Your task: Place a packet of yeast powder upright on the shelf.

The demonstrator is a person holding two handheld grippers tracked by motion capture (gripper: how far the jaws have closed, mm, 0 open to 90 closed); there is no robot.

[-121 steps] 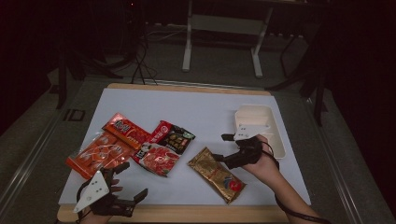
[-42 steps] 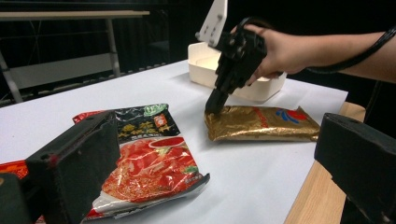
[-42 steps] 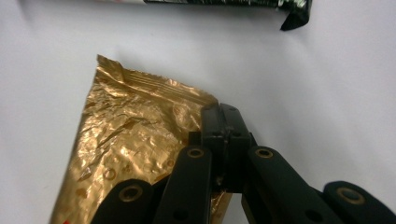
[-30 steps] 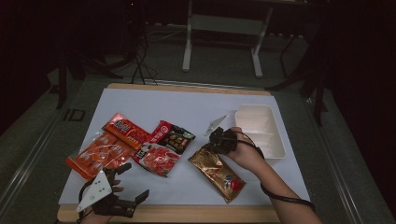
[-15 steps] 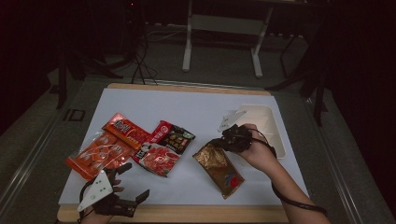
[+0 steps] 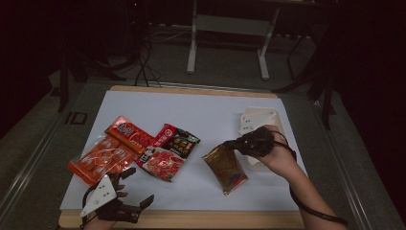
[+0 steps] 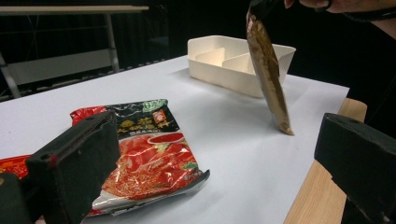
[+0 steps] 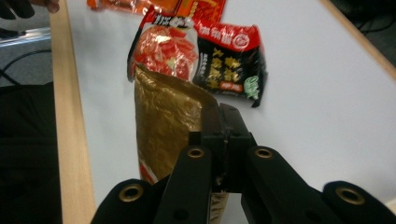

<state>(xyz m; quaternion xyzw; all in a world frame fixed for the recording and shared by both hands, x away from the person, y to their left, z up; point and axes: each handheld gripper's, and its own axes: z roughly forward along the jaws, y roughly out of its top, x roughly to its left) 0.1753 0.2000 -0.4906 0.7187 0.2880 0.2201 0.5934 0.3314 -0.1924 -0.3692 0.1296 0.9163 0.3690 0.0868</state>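
Resting my left gripper (image 6: 125, 201) wide open at the table's near left edge, I leave the red packets (image 6: 125, 149) lying there. Right of centre, my right gripper (image 6: 234, 143) pinches the gold pouch (image 6: 225, 165), half lifted; the white tray (image 6: 253, 120) far right awaits it.

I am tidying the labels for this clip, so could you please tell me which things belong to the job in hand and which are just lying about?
In the job:
- right tool, shut on the gold packet
- white divided tray, close beside it

Lying about:
- red and black packet
- red packet
- orange packets
- left tool, open, holding nothing
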